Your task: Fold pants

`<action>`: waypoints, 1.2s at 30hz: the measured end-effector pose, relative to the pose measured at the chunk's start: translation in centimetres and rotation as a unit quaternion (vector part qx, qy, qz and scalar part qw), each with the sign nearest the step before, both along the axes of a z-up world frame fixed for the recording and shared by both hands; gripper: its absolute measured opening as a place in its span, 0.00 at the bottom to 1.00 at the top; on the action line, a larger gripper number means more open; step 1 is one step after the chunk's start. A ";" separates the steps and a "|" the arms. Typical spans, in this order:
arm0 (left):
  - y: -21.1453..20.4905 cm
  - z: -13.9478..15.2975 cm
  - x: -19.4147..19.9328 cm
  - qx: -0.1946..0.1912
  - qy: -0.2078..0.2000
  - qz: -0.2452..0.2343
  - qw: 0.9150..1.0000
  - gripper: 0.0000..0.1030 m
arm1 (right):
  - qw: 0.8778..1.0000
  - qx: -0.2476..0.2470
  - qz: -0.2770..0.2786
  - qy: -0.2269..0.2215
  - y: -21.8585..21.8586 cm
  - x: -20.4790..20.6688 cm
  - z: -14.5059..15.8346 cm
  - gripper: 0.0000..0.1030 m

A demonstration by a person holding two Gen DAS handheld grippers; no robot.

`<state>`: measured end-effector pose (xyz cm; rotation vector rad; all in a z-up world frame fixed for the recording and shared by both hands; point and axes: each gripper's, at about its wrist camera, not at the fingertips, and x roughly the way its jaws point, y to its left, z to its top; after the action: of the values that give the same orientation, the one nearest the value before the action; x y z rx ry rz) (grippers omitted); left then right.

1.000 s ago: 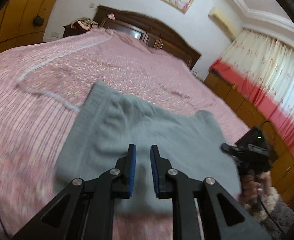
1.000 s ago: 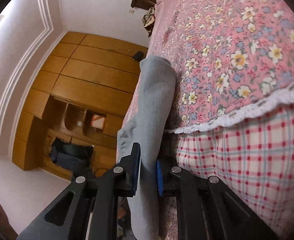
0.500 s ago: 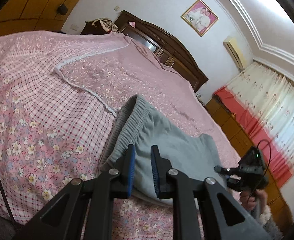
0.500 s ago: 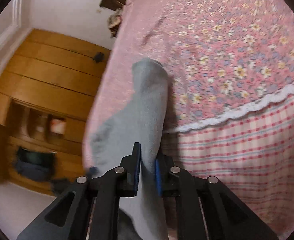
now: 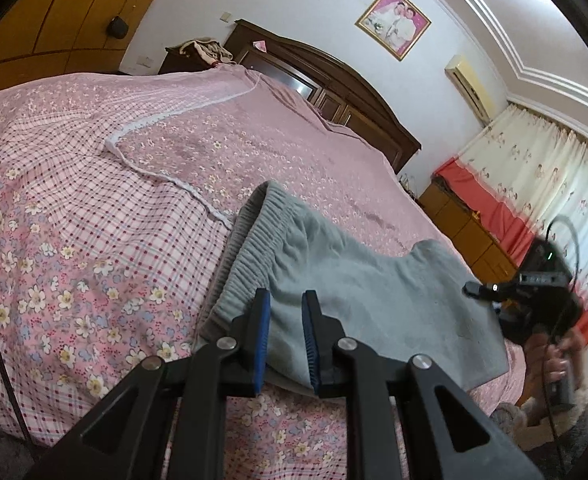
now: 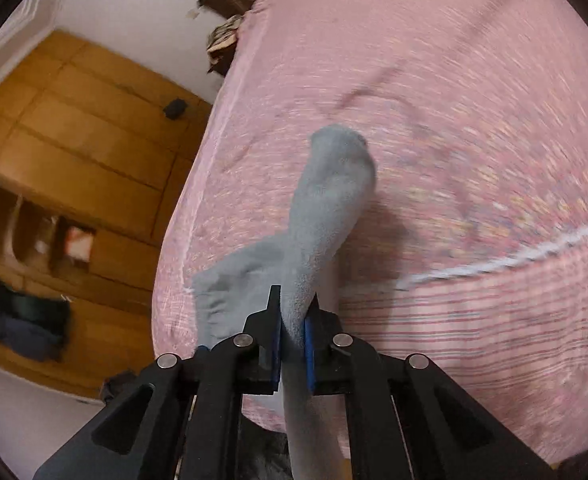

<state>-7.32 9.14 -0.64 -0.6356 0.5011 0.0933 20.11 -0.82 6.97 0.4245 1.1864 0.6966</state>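
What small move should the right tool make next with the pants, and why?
Probably carry the pinched leg end forward over the bed toward the waistband. The right tool is shut on the pants, lifting them off the bed, while the left tool is closed on the waist end.

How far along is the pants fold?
Done: grey pants lie on the bed, waistband end spread. In hand: right hand-held gripper is clamped on a leg, raised off the bedspread; left hand-held gripper straddles the near edge. Left: lay that leg over, flatten.
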 end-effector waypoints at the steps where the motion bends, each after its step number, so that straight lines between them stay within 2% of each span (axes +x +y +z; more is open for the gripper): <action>1: 0.0 0.0 -0.1 0.000 0.000 0.000 1.000 0.16 | 1.000 -0.015 0.002 -0.005 1.5 -0.3 0.7 0.10; 4: 0.1 0.2 -0.7 0.008 -0.005 0.005 1.000 0.16 | 0.996 -0.084 0.008 -0.031 6.6 -0.8 2.3 0.09; 7: 0.5 0.3 -1.3 0.013 -0.008 0.016 1.000 0.17 | 0.993 -0.115 0.018 -0.030 10.1 -2.0 1.8 0.09; 12: 2.7 -0.4 -3.0 -0.027 -0.015 0.045 0.999 0.18 | 0.975 -0.205 0.021 -0.079 16.5 -3.3 -0.3 0.09; 16: 4.9 -1.3 -4.8 -0.065 -0.017 0.078 0.995 0.19 | 0.973 -0.217 0.042 -0.066 19.1 -4.4 -1.8 0.09; 20: 6.9 -2.5 -6.2 -0.102 -0.015 0.102 0.989 0.19 | 0.960 -0.258 0.050 -0.092 21.7 -5.2 -2.5 0.10; 28: 7.0 -2.6 -6.4 -0.092 -0.009 0.097 0.991 0.19 | 0.948 -0.289 0.044 -0.128 24.7 -6.7 -2.0 0.11; 30: 6.4 -2.5 -6.3 -0.090 -0.007 0.094 0.992 0.19 | 0.937 -0.317 0.057 -0.136 26.3 -6.8 -2.6 0.19; 32: 6.3 -2.3 -6.0 -0.087 -0.006 0.093 0.992 0.19 | 0.927 -0.344 0.069 -0.134 27.6 -6.8 -3.6 0.20; 33: 6.2 -2.3 -6.0 -0.086 -0.005 0.092 0.992 0.19 | 0.925 -0.348 0.066 -0.139 27.9 -7.0 -3.7 0.24; 35: 6.0 -2.2 -5.7 -0.082 -0.001 0.092 0.992 0.19 | 0.926 -0.342 0.071 -0.144 28.0 -7.5 -3.3 0.30; 36: 6.0 -2.1 -5.6 -0.080 0.001 0.092 0.993 0.19 | 0.931 -0.327 0.075 -0.143 27.8 -7.7 -2.8 0.31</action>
<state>-12.95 15.12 -2.78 -0.8387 0.4538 0.2290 12.46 27.03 4.15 -0.3230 1.1033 0.4334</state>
